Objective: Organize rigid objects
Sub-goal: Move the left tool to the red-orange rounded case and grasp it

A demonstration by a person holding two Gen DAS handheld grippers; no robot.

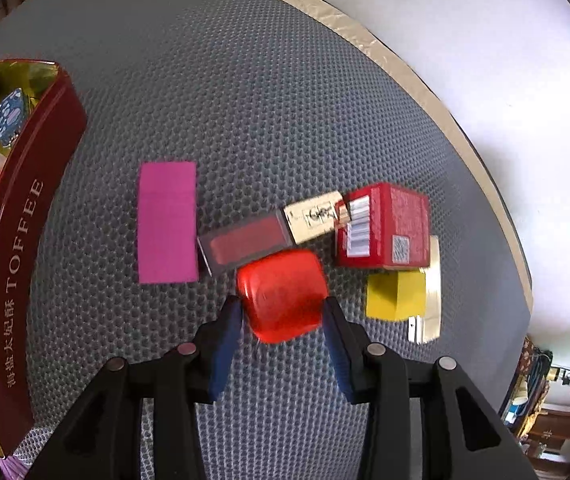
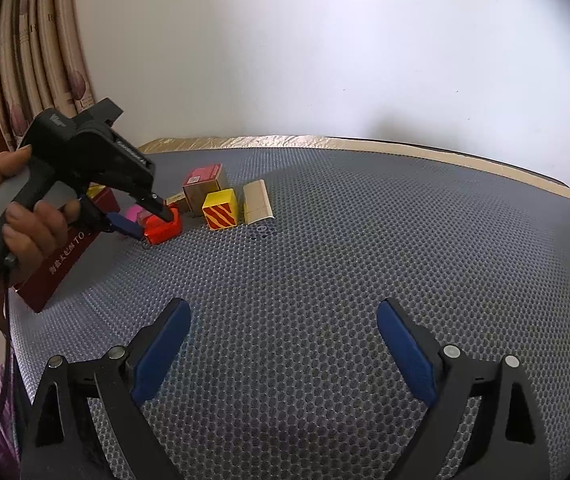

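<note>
1. Left wrist view: my left tongs (image 1: 281, 316) have their blue pads on either side of a red block (image 1: 283, 294) with rounded corners. The block sits between the fingertips and looks blurred. I cannot tell for sure whether the pads press it or just flank it.
2. Just beyond the block lie a flat magenta card (image 1: 167, 222), a dark red flat case (image 1: 245, 245) and a cream label card (image 1: 314, 217), all on the grey mesh mat (image 1: 245, 100) that covers the bench.
3. To the right stands a red carton (image 1: 383, 226) with a yellow cube (image 1: 395, 294) touching its near side, and a cream box (image 1: 432, 288) beside the cube.
4. At the left edge is the maroon toffee tin (image 1: 17, 240), lid off, with small things inside, among them a blue patterned piece (image 1: 9, 116).
5. Right wrist view: my right tongs (image 2: 283, 344) hang wide apart over bare mat, with nothing between the pads.
6. Far off to the left, my left hand (image 2: 25, 216) grips the other tool, whose tips are down at the red block, close to the toffee tin. The yellow cube, here showing red stripes, the carton and the cream box stand in a cluster just right of it.
</note>
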